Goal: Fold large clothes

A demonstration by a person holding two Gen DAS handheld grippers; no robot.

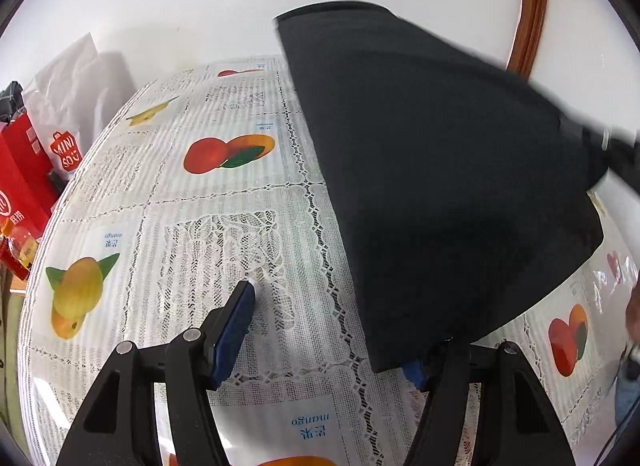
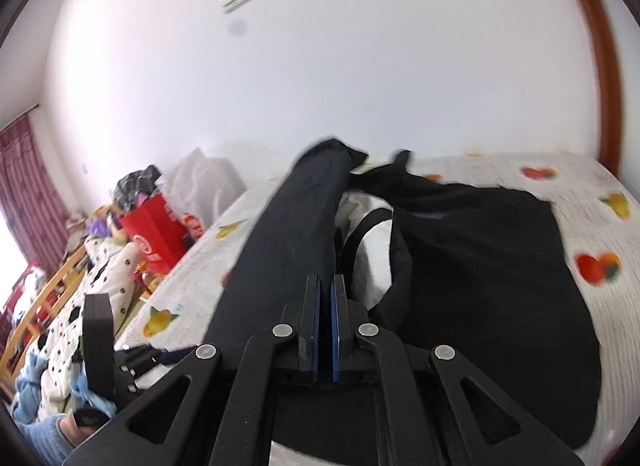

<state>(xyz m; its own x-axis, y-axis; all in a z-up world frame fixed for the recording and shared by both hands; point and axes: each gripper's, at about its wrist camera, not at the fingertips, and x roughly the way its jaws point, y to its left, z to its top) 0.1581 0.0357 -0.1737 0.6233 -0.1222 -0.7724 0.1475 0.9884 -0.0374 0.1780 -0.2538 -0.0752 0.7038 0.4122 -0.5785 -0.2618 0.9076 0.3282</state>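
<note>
The dark garment (image 2: 492, 266) sprawls over the fruit-print tablecloth (image 1: 224, 234), one panel lifted. Your right gripper (image 2: 325, 286) is pinched closed on that raised panel — tug hard and it may slip free. Your left gripper (image 1: 332, 330) gapes open, gripping nothing — the near edge could sag and crease

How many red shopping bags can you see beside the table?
2, both off the table's left edge: a tall red bag nearest the edge, and a smaller red MINISO bag behind it, by a white plastic bag. Others may be hidden among the clutter.
</note>
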